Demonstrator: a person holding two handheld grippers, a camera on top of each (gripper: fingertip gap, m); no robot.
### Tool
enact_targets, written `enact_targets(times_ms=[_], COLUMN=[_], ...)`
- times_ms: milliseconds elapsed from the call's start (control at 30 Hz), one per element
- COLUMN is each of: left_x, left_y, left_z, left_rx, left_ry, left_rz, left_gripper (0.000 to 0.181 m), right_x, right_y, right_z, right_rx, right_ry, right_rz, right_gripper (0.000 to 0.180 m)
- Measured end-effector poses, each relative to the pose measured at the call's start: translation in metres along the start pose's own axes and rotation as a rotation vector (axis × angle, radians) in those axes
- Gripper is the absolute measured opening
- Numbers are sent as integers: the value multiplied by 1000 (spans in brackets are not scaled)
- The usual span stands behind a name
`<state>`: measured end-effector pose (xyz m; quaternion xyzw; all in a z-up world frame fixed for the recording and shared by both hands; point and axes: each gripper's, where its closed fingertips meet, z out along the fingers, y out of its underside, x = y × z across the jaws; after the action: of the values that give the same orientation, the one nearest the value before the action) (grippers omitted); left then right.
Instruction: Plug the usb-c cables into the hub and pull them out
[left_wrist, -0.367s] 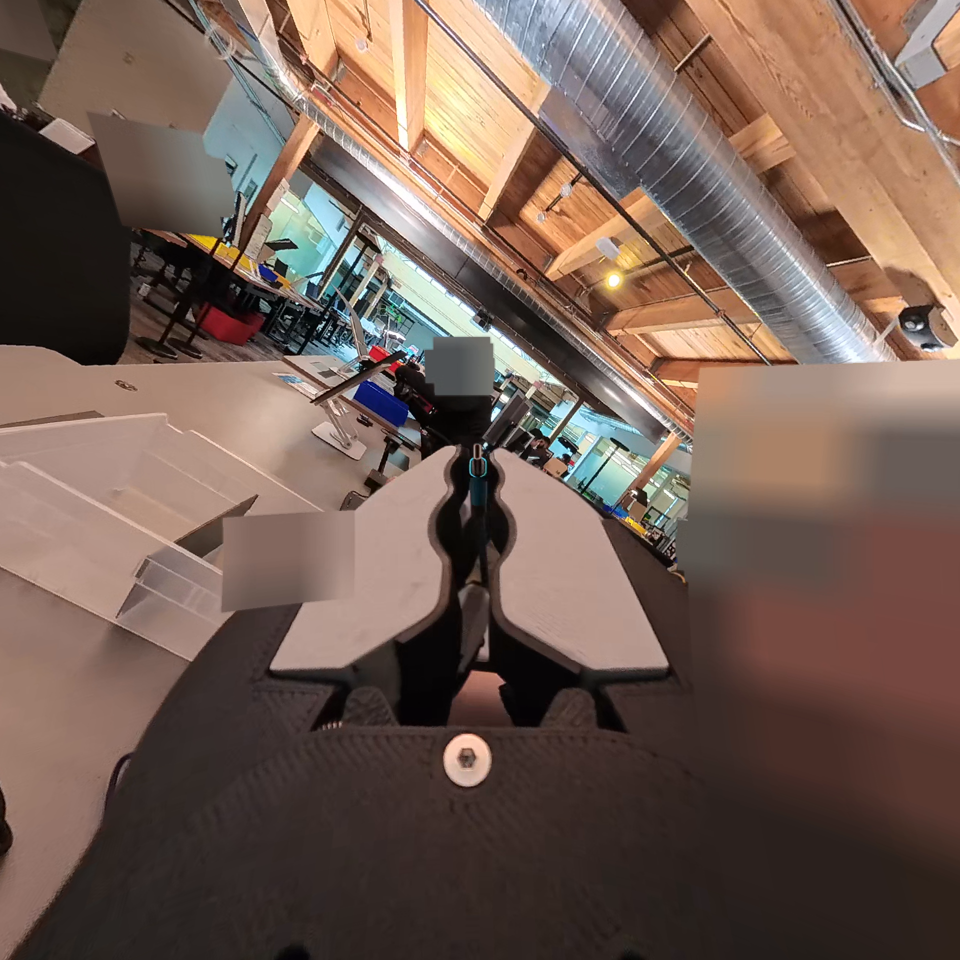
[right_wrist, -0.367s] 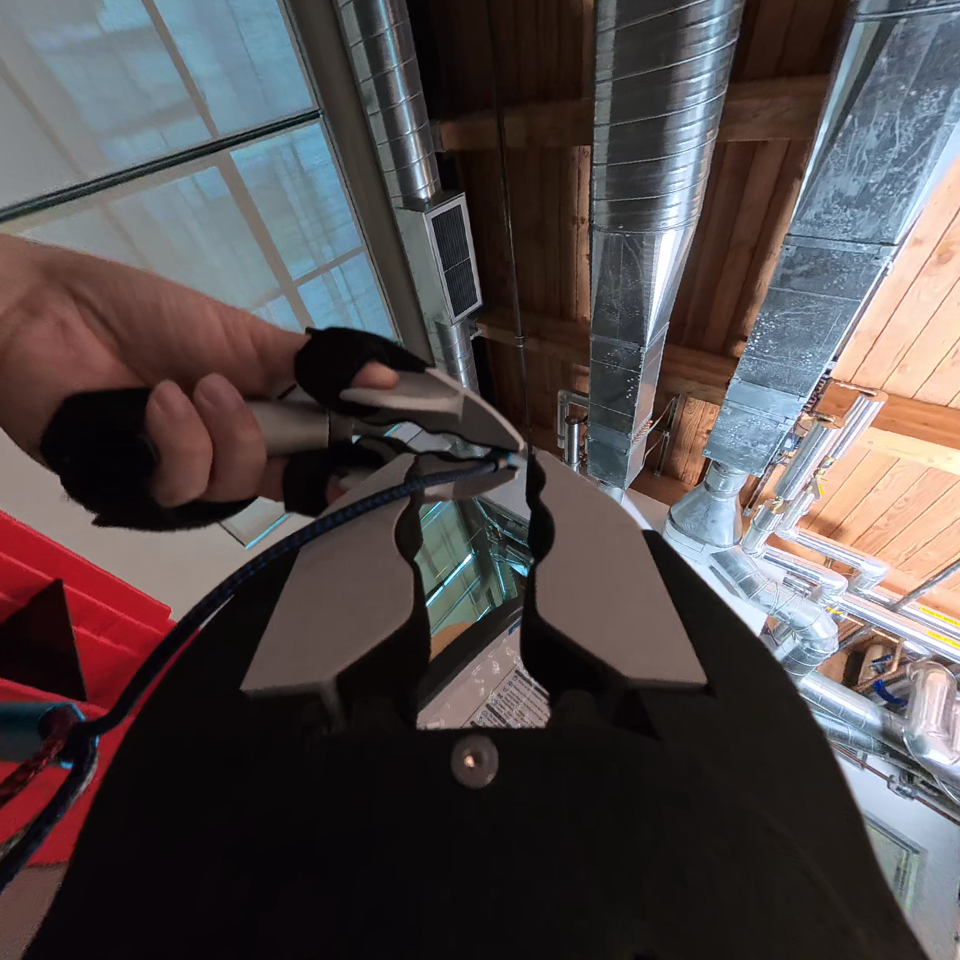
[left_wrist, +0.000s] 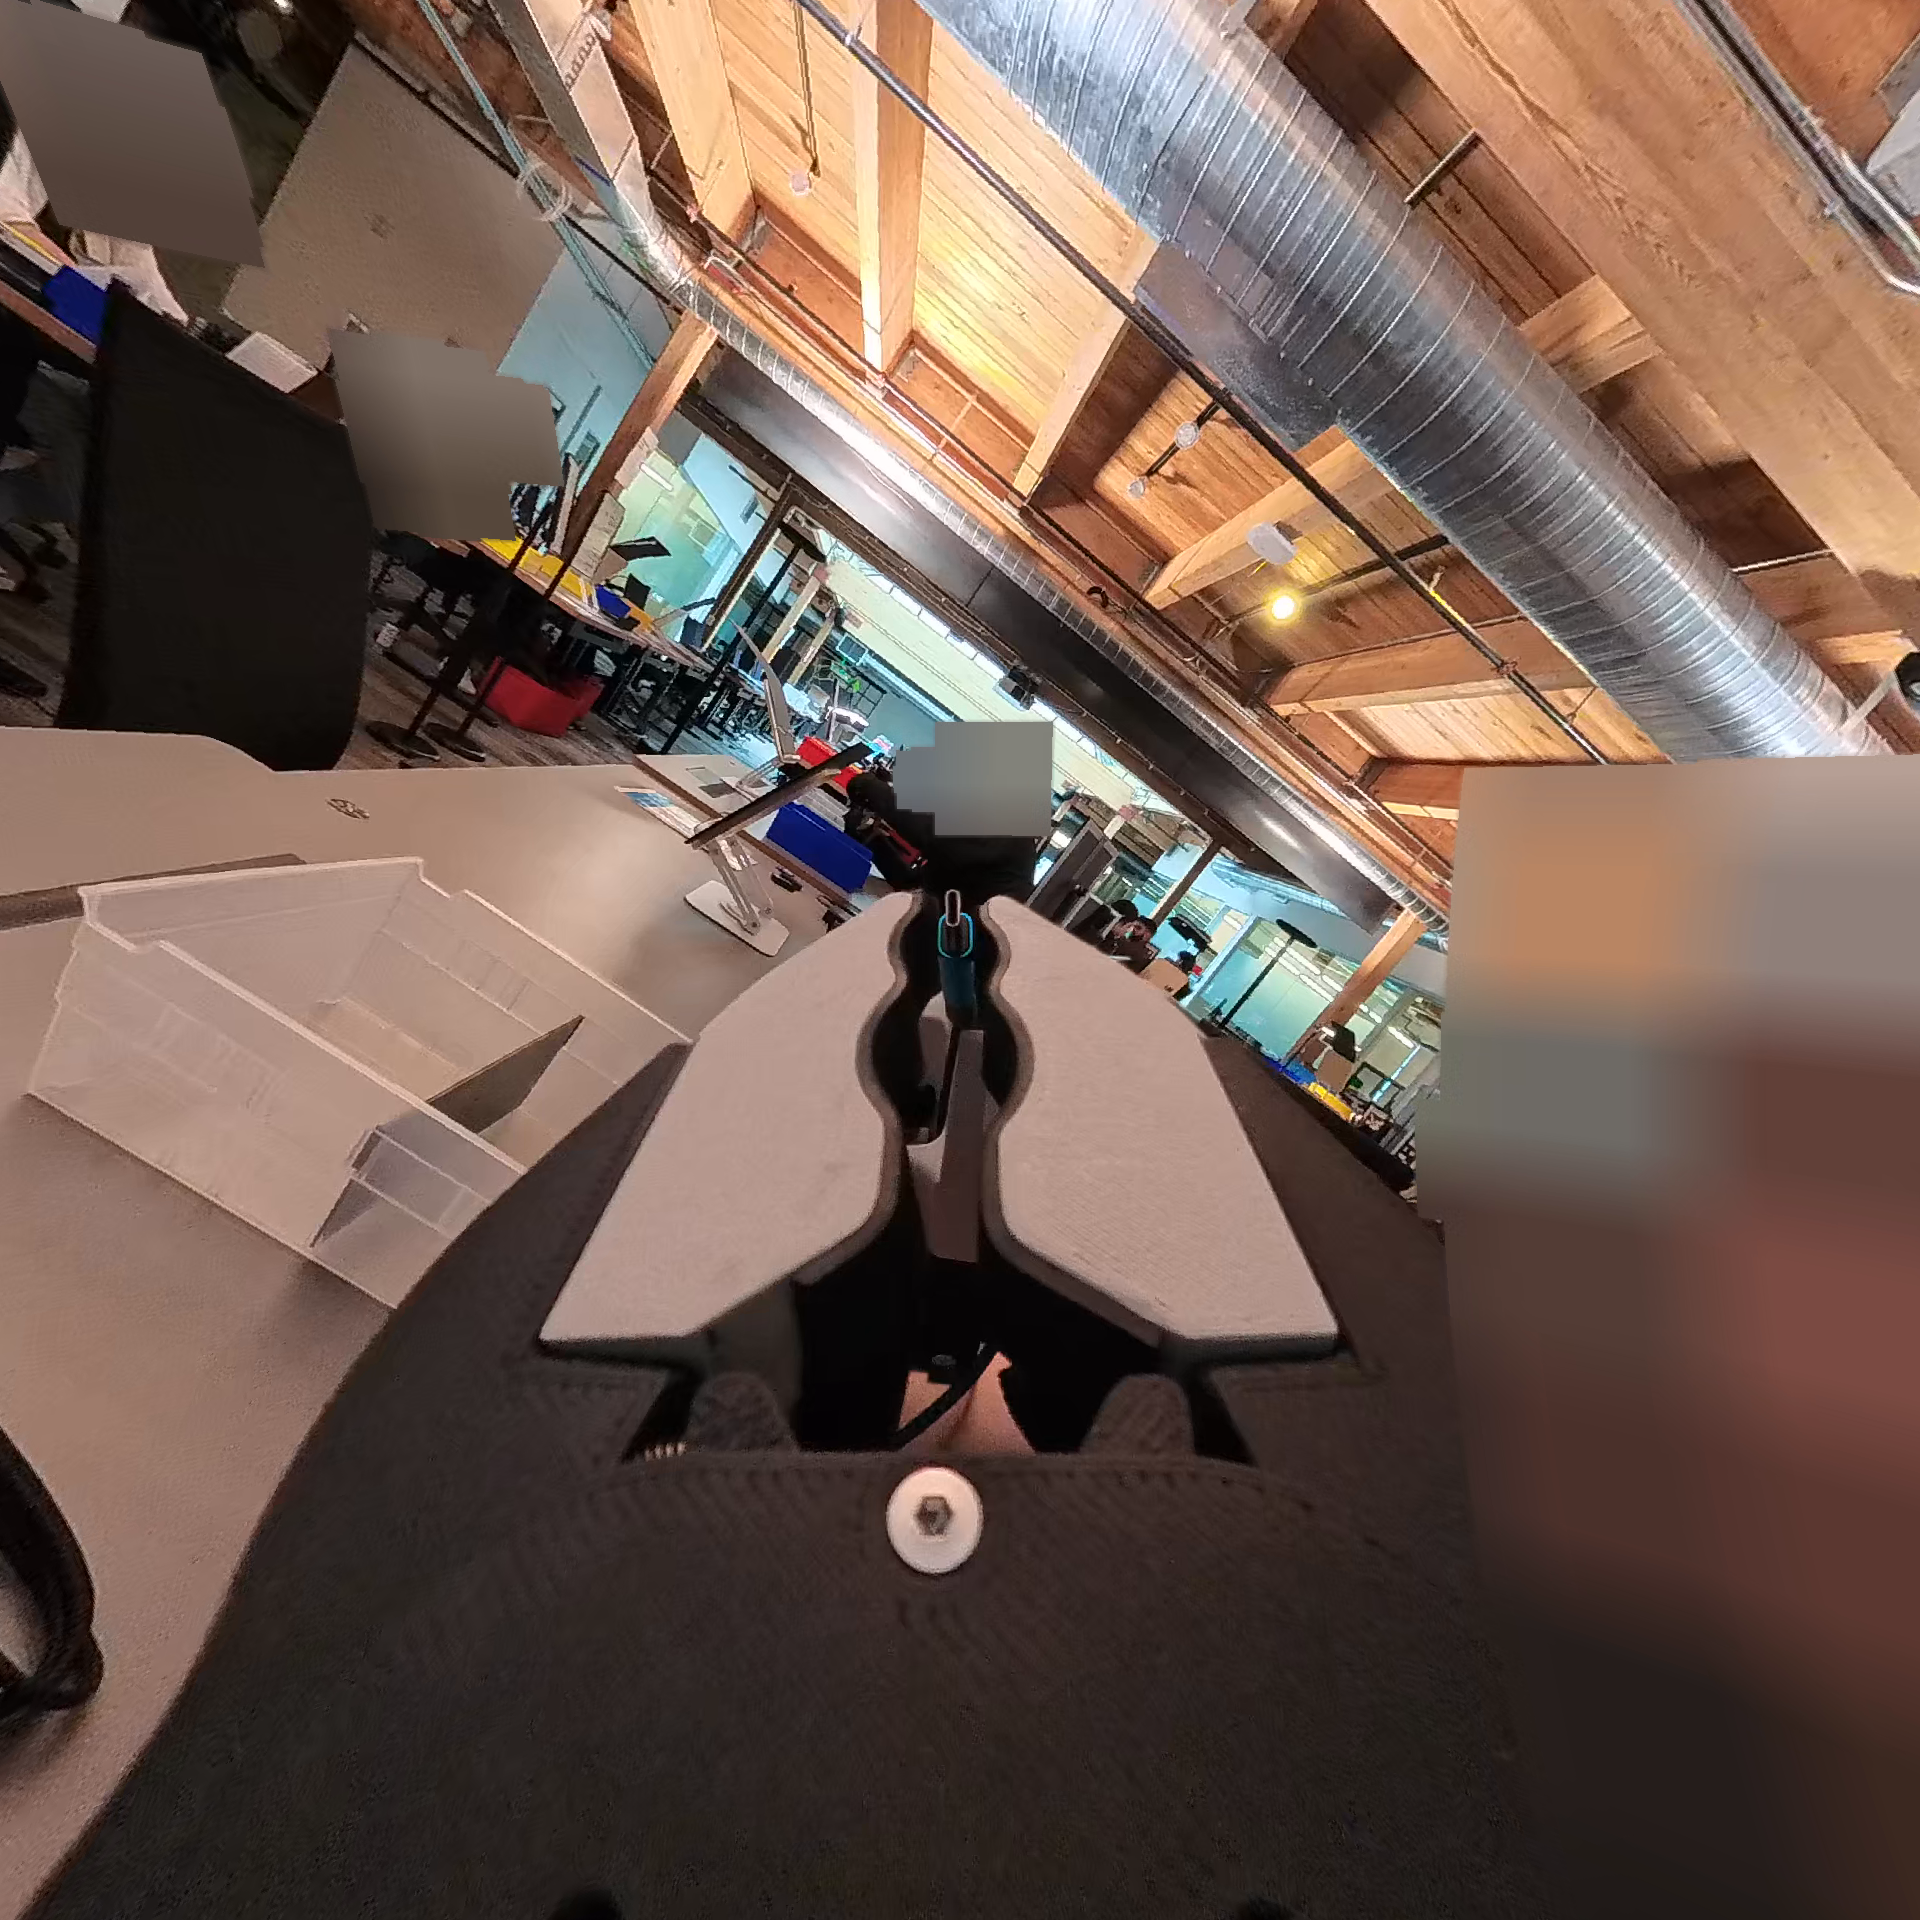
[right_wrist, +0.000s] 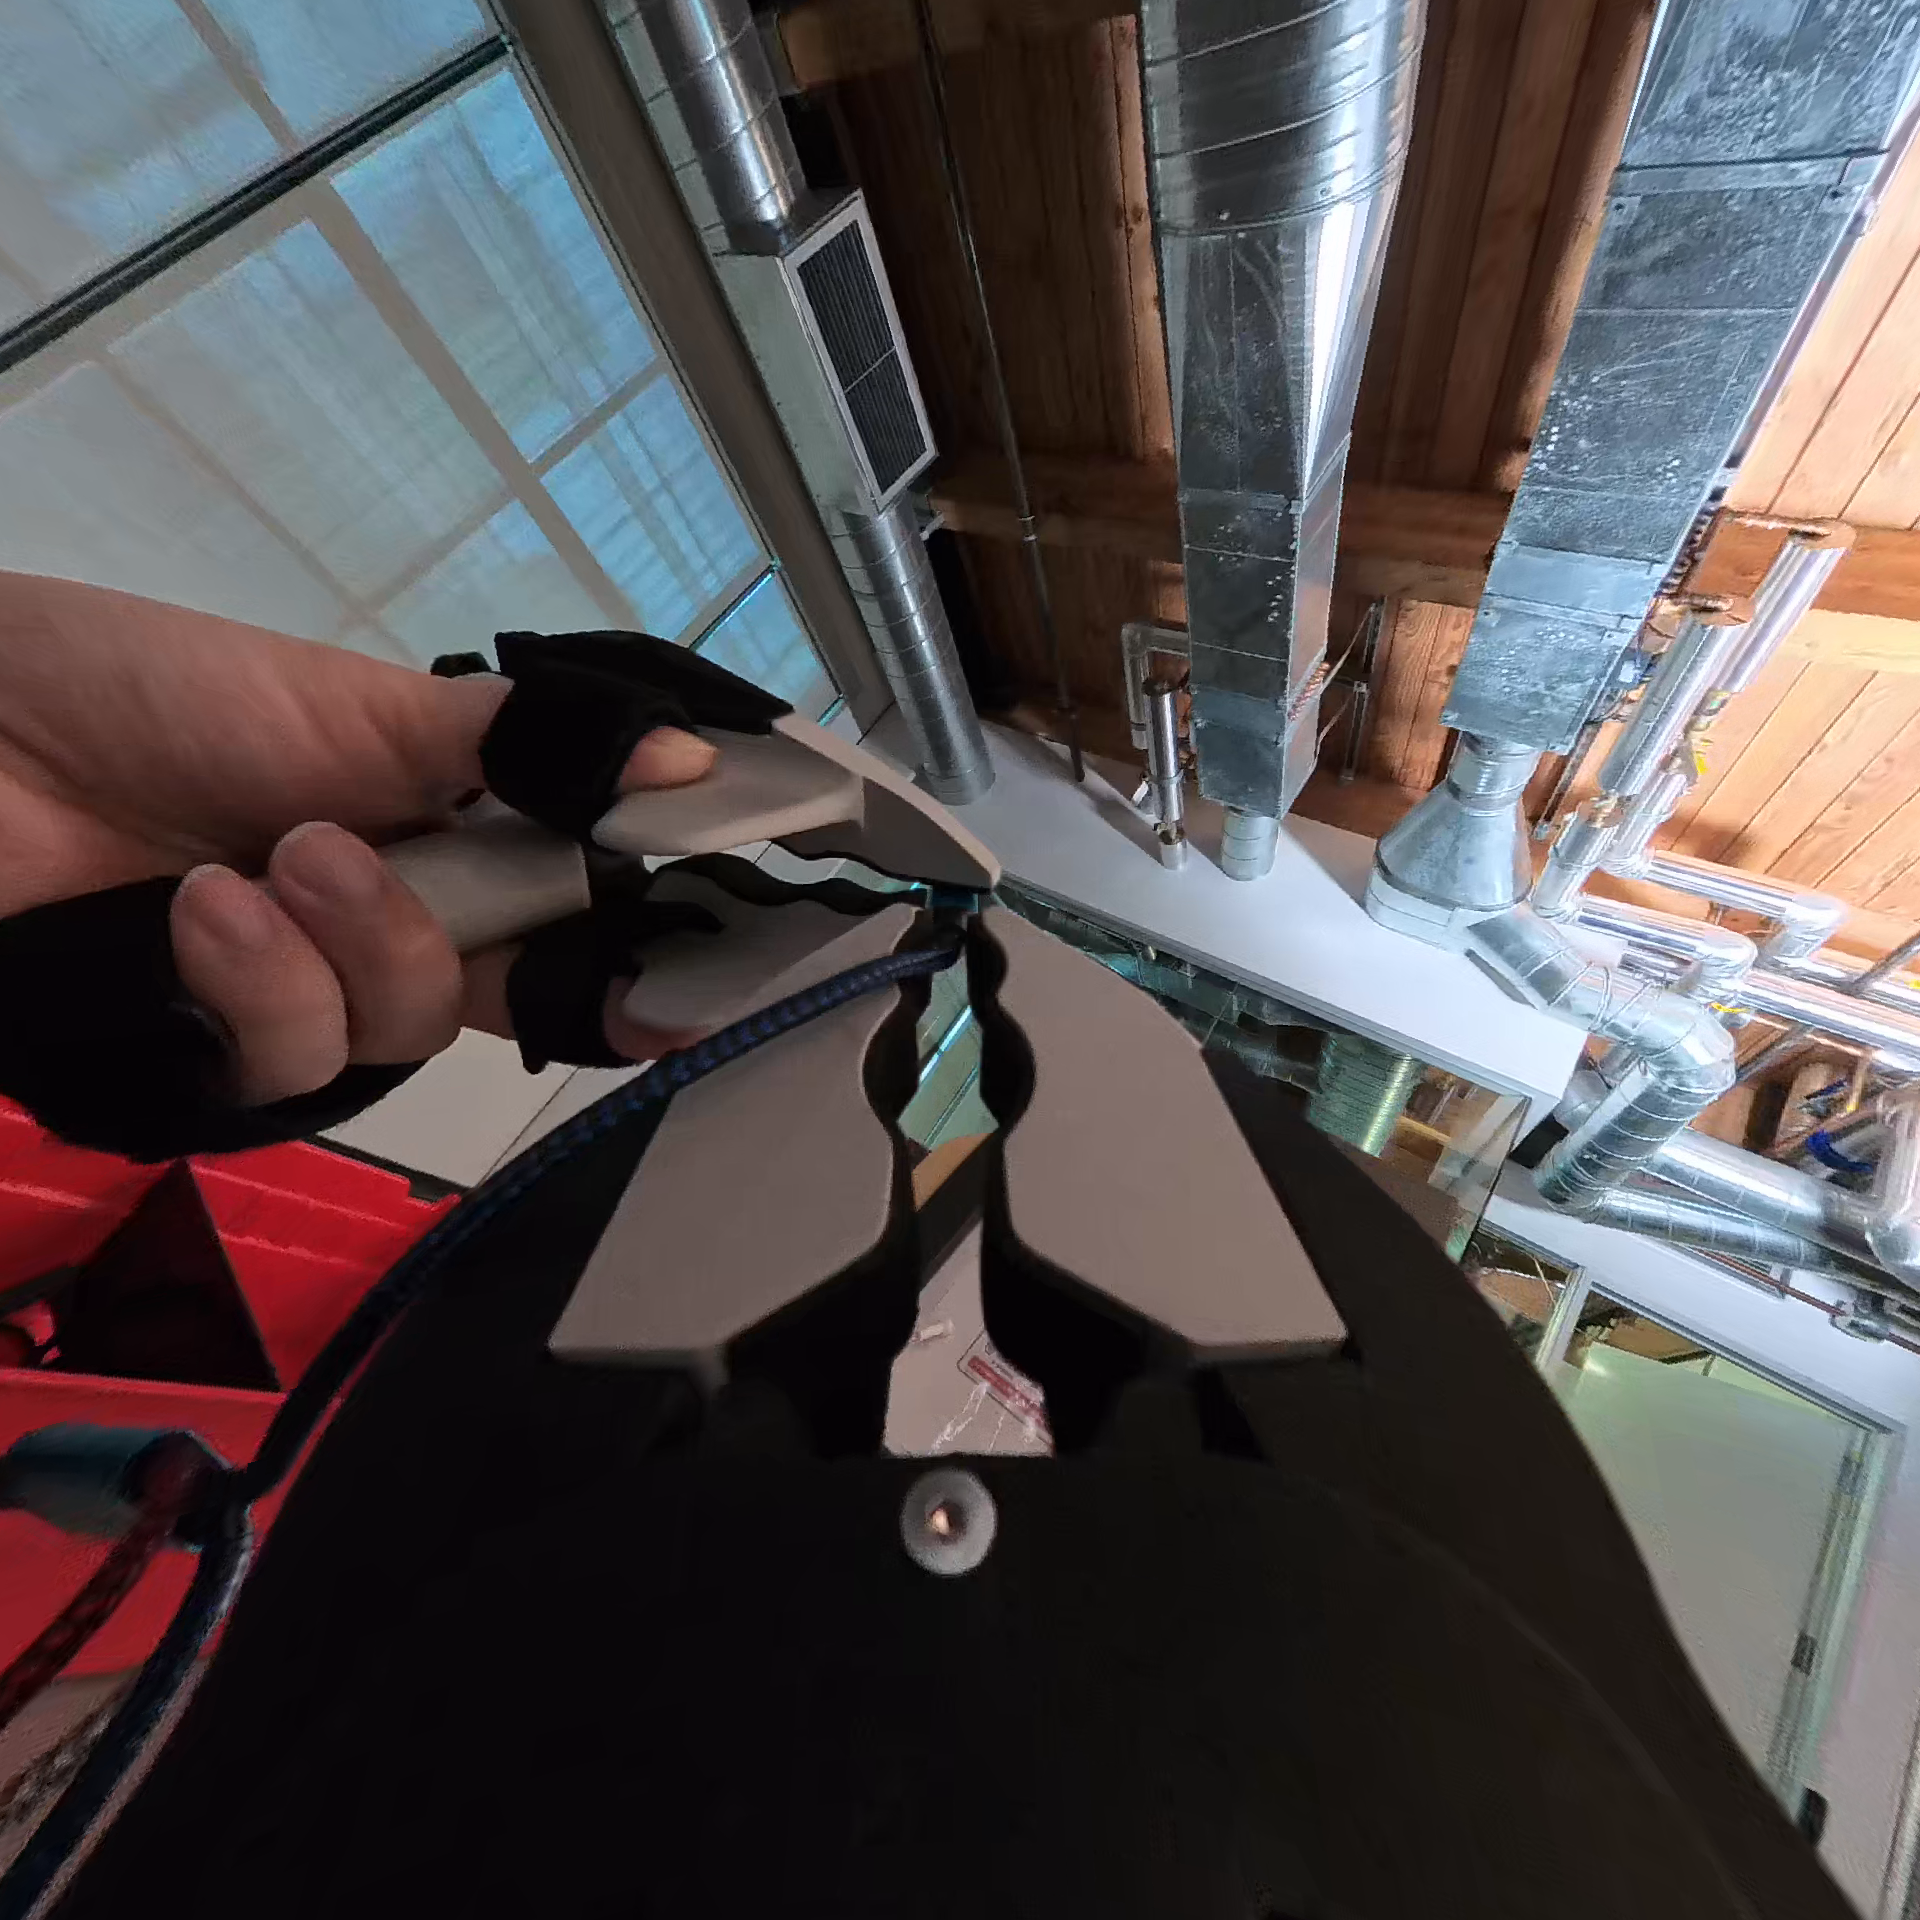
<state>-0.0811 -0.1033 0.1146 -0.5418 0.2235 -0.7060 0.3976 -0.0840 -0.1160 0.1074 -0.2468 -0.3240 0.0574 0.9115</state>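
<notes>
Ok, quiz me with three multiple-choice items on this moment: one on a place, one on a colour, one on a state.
1. The clear tray lies:
A) on the table, left of the left gripper
B) right of it
C) between its fingers

2. The cable is:
A) white
B) dark blue
C) yellow

3. The left gripper is:
A) wide open
B) shut on the plug
C) out of view

Answers:
1 A: the tray sits on the table at the left of the left wrist view.
2 B: a blue braid runs in between the tips of the right gripper.
3 B: its fingers pinch the plug.
</notes>
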Motion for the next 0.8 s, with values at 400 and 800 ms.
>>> enact_targets(times_ms=[400,800], left_x=[-5,-6], left_y=[-3,-3], left_z=[-2,-2], left_rx=[8,20], left_ry=[-42,-42], left_rz=[28,20], left_gripper=[6,6], right_x=[-2,0], right_y=[8,9], right_z=[2,2], right_rx=[-34,-51], right_ry=[-49,-36], right_rz=[32,13], right_gripper=[6,5])
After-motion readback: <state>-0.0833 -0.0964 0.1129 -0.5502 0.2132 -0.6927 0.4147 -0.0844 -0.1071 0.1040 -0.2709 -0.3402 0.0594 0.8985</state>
